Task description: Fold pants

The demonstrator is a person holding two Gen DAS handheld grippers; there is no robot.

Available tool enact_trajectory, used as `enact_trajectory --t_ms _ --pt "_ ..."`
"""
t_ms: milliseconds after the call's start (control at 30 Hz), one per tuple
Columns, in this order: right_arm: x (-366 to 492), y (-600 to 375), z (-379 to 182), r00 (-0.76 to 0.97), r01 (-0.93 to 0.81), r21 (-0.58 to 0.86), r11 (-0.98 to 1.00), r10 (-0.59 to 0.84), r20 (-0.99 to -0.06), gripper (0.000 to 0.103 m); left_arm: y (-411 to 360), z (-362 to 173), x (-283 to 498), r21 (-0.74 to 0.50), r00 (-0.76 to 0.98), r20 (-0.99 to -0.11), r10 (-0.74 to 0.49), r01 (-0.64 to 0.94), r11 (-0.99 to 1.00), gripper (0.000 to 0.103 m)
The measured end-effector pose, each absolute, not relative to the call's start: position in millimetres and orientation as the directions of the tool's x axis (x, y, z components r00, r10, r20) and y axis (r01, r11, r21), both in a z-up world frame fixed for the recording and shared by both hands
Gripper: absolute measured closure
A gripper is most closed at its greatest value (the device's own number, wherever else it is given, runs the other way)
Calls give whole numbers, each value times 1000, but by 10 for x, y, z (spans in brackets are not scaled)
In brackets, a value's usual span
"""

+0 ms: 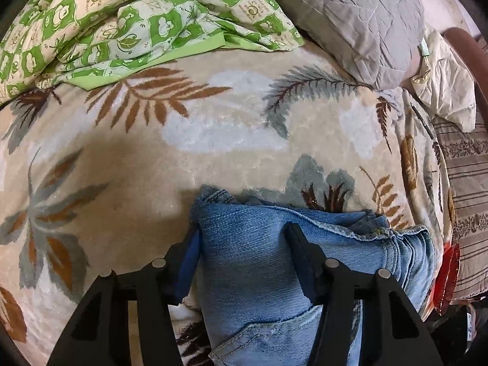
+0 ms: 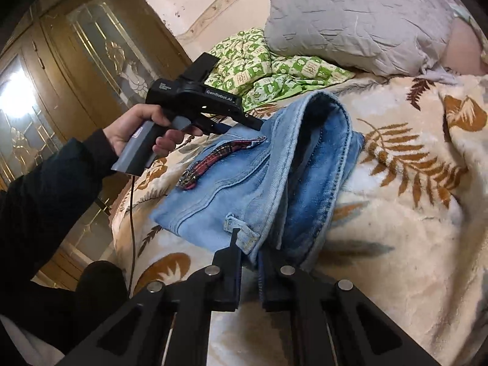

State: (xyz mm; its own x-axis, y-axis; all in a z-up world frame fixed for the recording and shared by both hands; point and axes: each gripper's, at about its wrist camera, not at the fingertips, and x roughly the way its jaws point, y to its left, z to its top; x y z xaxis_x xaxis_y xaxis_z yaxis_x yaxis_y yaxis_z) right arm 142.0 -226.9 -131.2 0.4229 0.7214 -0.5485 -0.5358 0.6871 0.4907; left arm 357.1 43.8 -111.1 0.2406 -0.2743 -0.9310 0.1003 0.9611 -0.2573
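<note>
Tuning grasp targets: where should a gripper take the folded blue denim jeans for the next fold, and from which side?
Take the folded blue denim jeans at the thick rolled edge by the belt loop, coming from the near side. That edge stands proud of the leaf-patterned blanket, so jaws can straddle it; the right gripper already pinches there.

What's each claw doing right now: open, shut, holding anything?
Left claw: closed on a thick fold of the jeans.
Right claw: shut on the jeans' edge near the waistband.

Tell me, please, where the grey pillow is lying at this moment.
The grey pillow lies at the far end of the bed, upper right in both views, right of the green patterned quilt and beyond the jeans.
</note>
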Motion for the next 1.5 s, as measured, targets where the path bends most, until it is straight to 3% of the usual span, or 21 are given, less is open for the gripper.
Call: enact_trajectory --t_ms 133,233,300,400,467,500,533,567,700,900,1200,1233,1267,1300,1333,1367,1433,1500 --pt "1414 -2223 -1269 429 -536 474 698 709 -559 94 420 -1108 3558 -247 254 -930 -264 97 964 43" --pt "1415 -2214 -1217 433 -531 473 703 705 -562 93 481 -1044 3485 -256 294 -917 -269 81 963 32" --pt "1409 -2191 -1139 443 -528 463 712 696 -565 90 544 -1000 3415 -289 305 -904 -300 80 954 31" --pt "1404 -2140 -1026 449 -524 433 733 670 -591 84 596 -896 3199 -272 344 -892 -294 112 956 12" --pt "1412 -2118 -948 444 -520 431 737 664 -601 66 629 -808 2985 -249 381 -878 -289 152 956 8" --pt "1416 -2116 -914 448 -514 433 741 662 -601 32 650 -762 2850 -246 401 -866 -299 178 953 8" --pt "1414 -2130 -861 469 -502 437 746 660 -588 13 662 -736 2772 -243 411 -859 -304 194 950 7" --pt "1413 -2150 -823 484 -501 444 743 666 -567 12 676 -692 2627 -231 429 -849 -307 222 947 7" --pt "1596 -2218 -694 497 -466 505 727 687 -530 12 677 -569 2050 -167 502 -793 -344 365 916 7" --pt "2221 -2275 -758 448 -327 620 713 695 -562 12 420 -720 1348 128 583 -763 -278 559 819 7" --pt "2715 -2147 -866 388 -219 677 703 699 -601 12 208 -938 1064 316 649 -726 -226 607 729 8" --pt "2736 -2130 -881 384 -215 678 703 699 -603 13 201 -960 1077 347 668 -717 -200 590 729 15" --pt "2751 -2121 -895 383 -211 676 706 696 -608 14 199 -986 1109 365 676 -715 -178 578 730 38" --pt "2769 -2098 -913 378 -204 670 714 689 -619 17 192 -1007 1128 362 668 -724 -171 579 730 54" --pt "2782 -2072 -926 372 -204 665 718 685 -626 32 199 -1042 1171 344 642 -749 -164 588 732 74" --pt "2793 -2043 -940 367 -203 658 725 680 -635 40 209 -1062 1193 337 633 -757 -161 589 734 76" --pt "2809 -1997 -967 354 -217 651 727 681 -641 85 240 -1075 1184 326 633 -754 -177 594 735 80" --pt "2807 -1976 -996 355 -224 621 751 656 -666 94 283 -1090 1174 315 625 -759 -183 598 737 84"
